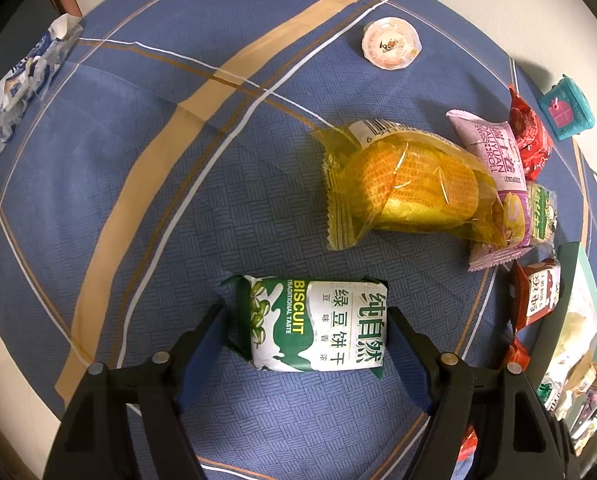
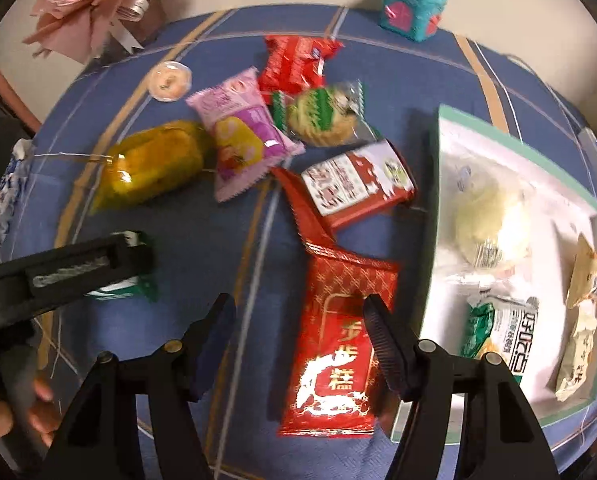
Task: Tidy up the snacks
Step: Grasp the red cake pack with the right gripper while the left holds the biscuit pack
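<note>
My left gripper [image 1: 306,318] is open around a green and white biscuit pack [image 1: 318,324] that lies on the blue cloth; whether the fingers touch it is unclear. Beyond it lie a yellow cake pack [image 1: 406,184] and a pink swiss roll pack [image 1: 498,160]. My right gripper [image 2: 298,308] is open over a red pack with gold print [image 2: 338,340] lying on the cloth next to the white tray [image 2: 446,152]. The tray holds several wrapped snacks. In the right wrist view my left gripper [image 2: 78,268] covers most of the biscuit pack [image 2: 138,284].
A jelly cup [image 1: 390,42], red packs [image 2: 294,64] [image 2: 358,184], a green cookie pack [image 2: 322,114] and a teal box [image 2: 412,10] lie on the table. A pink bouquet [image 2: 94,0] stands at the far left. A blue and white wrapper [image 1: 30,76] lies at the left edge.
</note>
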Available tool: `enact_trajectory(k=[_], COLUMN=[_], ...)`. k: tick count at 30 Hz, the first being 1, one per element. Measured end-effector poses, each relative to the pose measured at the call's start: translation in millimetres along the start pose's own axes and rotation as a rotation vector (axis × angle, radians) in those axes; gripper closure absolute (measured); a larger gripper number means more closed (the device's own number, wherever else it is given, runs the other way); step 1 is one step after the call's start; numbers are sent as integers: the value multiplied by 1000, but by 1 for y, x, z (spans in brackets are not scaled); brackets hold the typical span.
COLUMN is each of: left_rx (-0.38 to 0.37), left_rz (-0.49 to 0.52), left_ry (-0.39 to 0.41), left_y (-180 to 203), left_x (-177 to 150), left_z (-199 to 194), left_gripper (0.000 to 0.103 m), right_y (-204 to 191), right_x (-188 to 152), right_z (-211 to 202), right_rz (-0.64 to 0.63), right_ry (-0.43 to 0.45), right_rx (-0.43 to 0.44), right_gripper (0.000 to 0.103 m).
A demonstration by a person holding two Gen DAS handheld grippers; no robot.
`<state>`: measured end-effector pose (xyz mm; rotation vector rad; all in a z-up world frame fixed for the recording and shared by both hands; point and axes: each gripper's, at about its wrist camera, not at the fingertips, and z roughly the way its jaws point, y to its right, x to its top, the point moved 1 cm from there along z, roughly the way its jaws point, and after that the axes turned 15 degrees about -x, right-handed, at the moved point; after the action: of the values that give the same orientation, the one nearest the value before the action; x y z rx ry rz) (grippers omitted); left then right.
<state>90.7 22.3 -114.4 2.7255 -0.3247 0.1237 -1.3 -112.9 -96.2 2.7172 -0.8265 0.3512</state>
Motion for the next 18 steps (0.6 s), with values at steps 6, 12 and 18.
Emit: enact_trajectory(k=[6,12,18], left_rx=[-2,-3,3], left_rz=[-3,-5,1], left_ry=[0,1,1], left_y=[0,-1,0], left_x=[0,0,0], left_z=[-1,-1,-1], left_gripper=[22,22,22], right_y=[18,33,29], right_x=[-1,3,-2], right_z=[7,11,11], right_rz=[30,42,-17], right_ry=[-24,-35,-30], right_rx=[-16,-29,-90], right_gripper=[38,38,37])
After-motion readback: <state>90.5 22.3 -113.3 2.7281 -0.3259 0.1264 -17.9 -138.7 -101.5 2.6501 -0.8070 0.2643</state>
